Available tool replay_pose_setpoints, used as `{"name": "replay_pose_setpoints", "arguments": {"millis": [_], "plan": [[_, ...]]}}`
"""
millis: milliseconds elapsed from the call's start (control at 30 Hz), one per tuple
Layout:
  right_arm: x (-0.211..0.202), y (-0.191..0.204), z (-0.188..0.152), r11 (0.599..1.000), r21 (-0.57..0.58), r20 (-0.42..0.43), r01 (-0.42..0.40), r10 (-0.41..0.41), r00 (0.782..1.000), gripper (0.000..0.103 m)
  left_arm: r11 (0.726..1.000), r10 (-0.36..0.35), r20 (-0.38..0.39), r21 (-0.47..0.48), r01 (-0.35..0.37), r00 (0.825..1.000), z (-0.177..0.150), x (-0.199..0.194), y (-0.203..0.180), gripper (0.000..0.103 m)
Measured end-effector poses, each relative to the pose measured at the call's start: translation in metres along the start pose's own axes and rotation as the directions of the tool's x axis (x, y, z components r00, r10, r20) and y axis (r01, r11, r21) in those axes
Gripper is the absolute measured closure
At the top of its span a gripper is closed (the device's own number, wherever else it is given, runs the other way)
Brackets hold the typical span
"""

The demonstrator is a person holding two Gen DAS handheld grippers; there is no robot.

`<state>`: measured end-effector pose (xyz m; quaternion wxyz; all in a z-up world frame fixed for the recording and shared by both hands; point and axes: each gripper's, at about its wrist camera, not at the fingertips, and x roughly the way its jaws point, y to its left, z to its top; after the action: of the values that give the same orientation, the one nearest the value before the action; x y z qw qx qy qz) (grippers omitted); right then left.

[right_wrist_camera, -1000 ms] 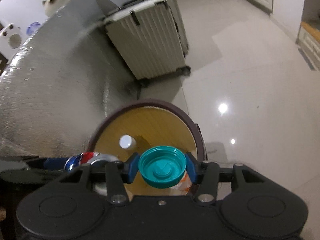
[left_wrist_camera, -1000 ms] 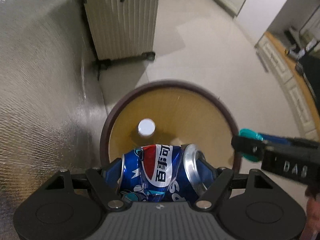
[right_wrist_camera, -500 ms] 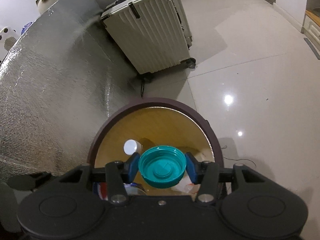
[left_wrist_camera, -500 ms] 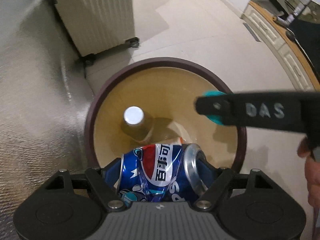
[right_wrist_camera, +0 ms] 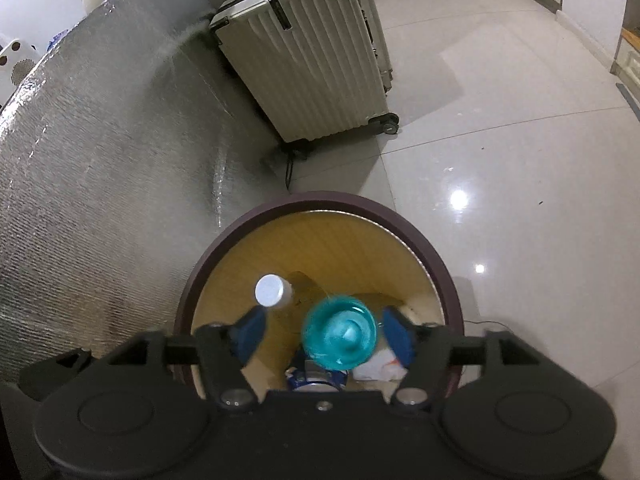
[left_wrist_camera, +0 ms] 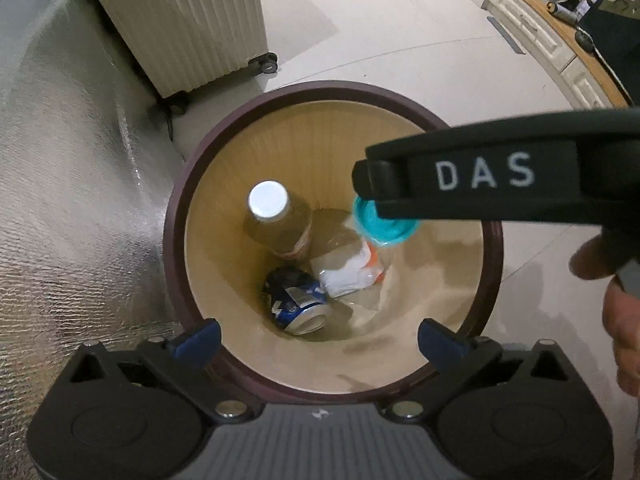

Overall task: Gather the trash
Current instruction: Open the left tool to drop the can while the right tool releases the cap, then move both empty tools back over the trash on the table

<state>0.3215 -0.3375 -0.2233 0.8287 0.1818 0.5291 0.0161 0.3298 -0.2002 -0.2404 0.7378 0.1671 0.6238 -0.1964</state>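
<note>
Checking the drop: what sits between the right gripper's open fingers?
In the right wrist view, the blurred teal cap sits between the fingers of the right gripper, touching neither, above the bin.

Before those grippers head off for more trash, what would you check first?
1. Left gripper let go: ok, open with nothing in it.
2. Pepsi can inside the bin: ok, lying at the bottom.
3. Right gripper let go: ok, open.
4. Teal lid inside the bin: cannot tell, blurred between the fingers, over the opening.
5. Bottle and wrapper in the bin: ok.
6. Grippers apart: not ok, the right one crosses close over the left.
</note>
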Motion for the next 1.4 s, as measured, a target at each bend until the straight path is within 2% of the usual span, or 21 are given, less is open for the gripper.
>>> {"name": "replay_pose_setpoints", "arguments": {"millis": [500,600,767,867,1167,1400], "plan": [[-0.015,0.001,-0.015,0.999,-0.049,-0.002,0.019,-0.020,1.000,0.021,0.999,-0.009,0.011,-0.034,0.009,1.000,-0.008,-0.002,0.005,0.000],[-0.020,0.001,-0.019,0.997,-0.069,-0.001,0.022,-0.022,1.000,0.017,0.998,-0.009,0.014,-0.058,0.009,1.000,-0.009,-0.002,0.008,0.000],[-0.032,0.005,-0.024,0.994,-0.104,0.014,0.037,-0.036,0.999,0.003,0.996,-0.011,0.029,-0.088,0.013,1.000,-0.015,-0.009,0.011,0.000],[-0.041,0.006,-0.026,0.990,-0.125,0.034,0.057,-0.053,0.998,0.000,0.994,-0.002,0.039,-0.113,0.007,0.999,-0.020,-0.014,0.012,0.000],[-0.065,0.009,-0.038,0.981,-0.175,0.073,0.090,-0.078,0.994,0.000,0.981,-0.005,0.075,-0.194,0.019,0.997,-0.042,-0.036,0.018,0.000],[-0.096,0.007,-0.051,0.978,-0.177,0.113,0.115,-0.096,0.989,0.000,0.966,-0.008,0.132,-0.255,0.042,0.991,-0.058,-0.061,0.021,0.000]]}}
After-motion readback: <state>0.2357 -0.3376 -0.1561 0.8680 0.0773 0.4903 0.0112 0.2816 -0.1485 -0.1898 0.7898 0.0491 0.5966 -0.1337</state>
